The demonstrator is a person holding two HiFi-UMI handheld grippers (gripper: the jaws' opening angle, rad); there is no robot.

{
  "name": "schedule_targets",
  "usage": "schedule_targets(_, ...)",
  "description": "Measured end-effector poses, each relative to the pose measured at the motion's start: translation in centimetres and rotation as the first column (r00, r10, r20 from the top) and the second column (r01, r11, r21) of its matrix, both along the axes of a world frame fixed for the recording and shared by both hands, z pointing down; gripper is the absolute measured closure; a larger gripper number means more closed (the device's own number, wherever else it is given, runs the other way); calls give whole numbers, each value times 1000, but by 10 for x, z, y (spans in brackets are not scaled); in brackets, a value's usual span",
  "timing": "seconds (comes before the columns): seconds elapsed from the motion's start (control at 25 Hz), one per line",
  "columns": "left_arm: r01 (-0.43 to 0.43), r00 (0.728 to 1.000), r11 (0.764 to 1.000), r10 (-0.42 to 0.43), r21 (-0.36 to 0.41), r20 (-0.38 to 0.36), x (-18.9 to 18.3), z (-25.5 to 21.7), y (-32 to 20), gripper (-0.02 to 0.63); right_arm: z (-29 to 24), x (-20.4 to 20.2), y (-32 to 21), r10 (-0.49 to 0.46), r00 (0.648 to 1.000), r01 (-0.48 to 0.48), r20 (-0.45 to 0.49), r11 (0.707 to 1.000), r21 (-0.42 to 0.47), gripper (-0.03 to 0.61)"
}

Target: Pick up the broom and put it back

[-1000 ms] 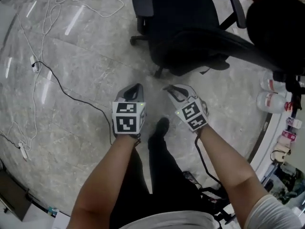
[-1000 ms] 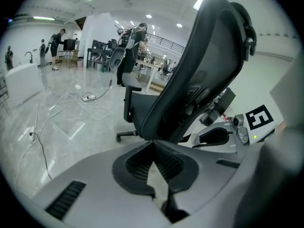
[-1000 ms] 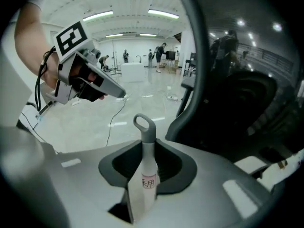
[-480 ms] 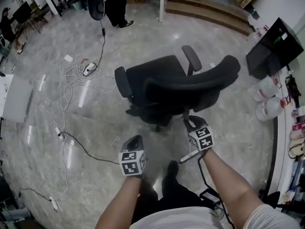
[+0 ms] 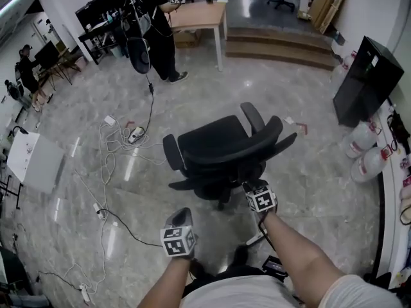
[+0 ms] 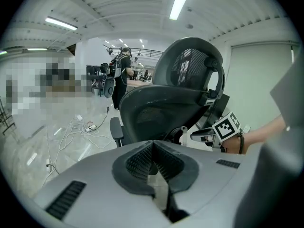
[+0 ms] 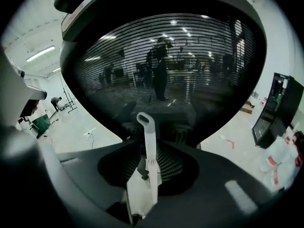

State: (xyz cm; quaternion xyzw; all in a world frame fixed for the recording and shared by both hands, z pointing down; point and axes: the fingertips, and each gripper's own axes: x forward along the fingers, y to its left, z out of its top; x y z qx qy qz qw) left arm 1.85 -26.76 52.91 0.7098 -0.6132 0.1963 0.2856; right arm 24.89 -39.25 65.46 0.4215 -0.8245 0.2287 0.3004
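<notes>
A white broom handle (image 7: 148, 141) with a loop at its top end stands between the pads of my right gripper (image 7: 148, 148). The pads grip it while the jaws are opening. In the head view the right gripper (image 5: 250, 186) is raised close behind the back of a black office chair (image 5: 221, 149), and a white piece of the broom handle (image 5: 255, 239) shows below the wrist. The broom's head is hidden. My left gripper (image 5: 182, 213) hangs lower and to the left, shut with nothing in it; its pads (image 6: 142, 158) meet at the tips.
The chair's mesh back (image 7: 161, 65) fills the right gripper view. White cables (image 5: 109, 165) trail over the marble floor at left. A person (image 5: 154, 31) stands by a wooden table (image 5: 196, 15). Water bottles (image 5: 363, 149) and a black cabinet (image 5: 366, 79) are at right.
Both grippers have risen from low over the floor, and the right one has moved up to the chair's back. The head view has tilted up and takes in more of the room.
</notes>
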Motion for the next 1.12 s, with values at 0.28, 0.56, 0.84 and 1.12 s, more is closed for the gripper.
schedule_targets(0.28,-11,1000,999,11,36,-3,18,-20,-9,609,-35,0,4,-45,999,44,22,997,57,482)
schedule_targets(0.56,-38,998,992,43,119,-38,23,-62,-12,609,-117,-42,53,-193,980,180,57,968,177,495)
schedule_targets(0.84,-38,996,972,55,234,-67,2,-125,-10,609,-228,-118,87,-276,951,227,138,928,295,550)
schedule_targets(1.12,-26,995,938,59,346,-84,-46,-198,5,609,-328,-222,113,-366,907,258,210,875,410,575)
